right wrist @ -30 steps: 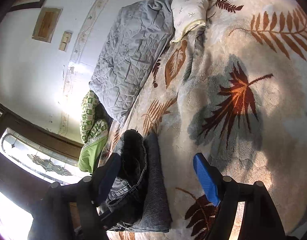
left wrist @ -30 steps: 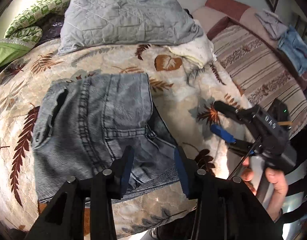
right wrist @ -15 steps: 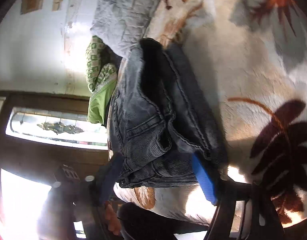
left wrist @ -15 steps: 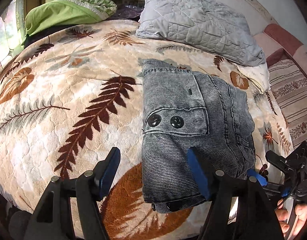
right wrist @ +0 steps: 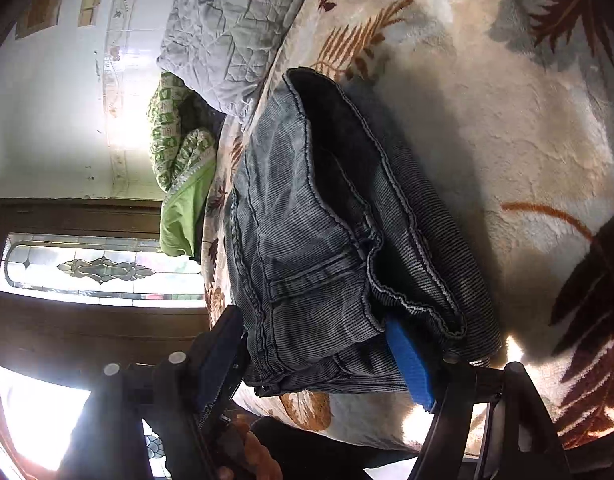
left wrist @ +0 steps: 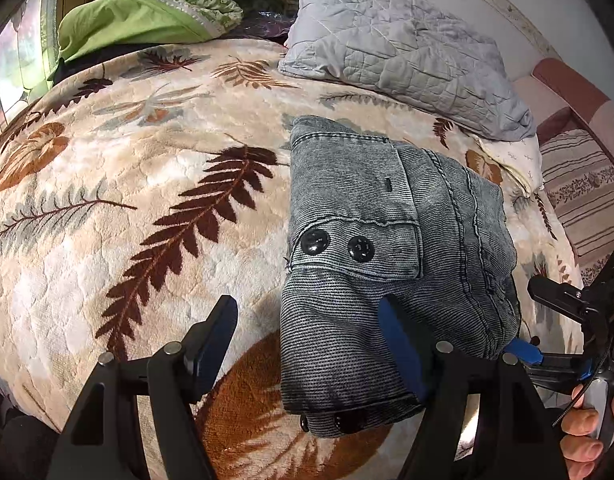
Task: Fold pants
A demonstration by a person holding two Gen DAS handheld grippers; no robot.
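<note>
Left wrist view: the folded grey corduroy pants (left wrist: 391, 272) lie as a compact stack on the leaf-patterned blanket (left wrist: 119, 208), near its front edge, a buttoned pocket flap with two black buttons (left wrist: 337, 245) facing up. The left gripper (left wrist: 309, 340) is held low over the blanket's front edge, pointing toward the pillows; its jaws stand wide apart and hold nothing. The black finger (left wrist: 215, 332) sits over bare blanket, while the blue finger (left wrist: 399, 344) overlaps the near left portion of the stack; whether it touches the cloth cannot be told. At the right edge, the right gripper (left wrist: 543, 332) reaches in from the side at the stack's right edge, with the person's right hand (left wrist: 591, 436) wrapped on its handle.

Right wrist view: the camera is rolled sideways, so the bed appears vertical. The right gripper (right wrist: 319, 356) straddles the layered edge of the pants (right wrist: 331, 240), jaws spread wide; the blue finger (right wrist: 409, 360) lies between cloth layers and the black finger (right wrist: 223, 344) beside the top face. No clamping is visible.

Background: a grey quilted pillow (left wrist: 395, 48) and a green blanket (left wrist: 135, 20) sit at the far side of the bed.
</note>
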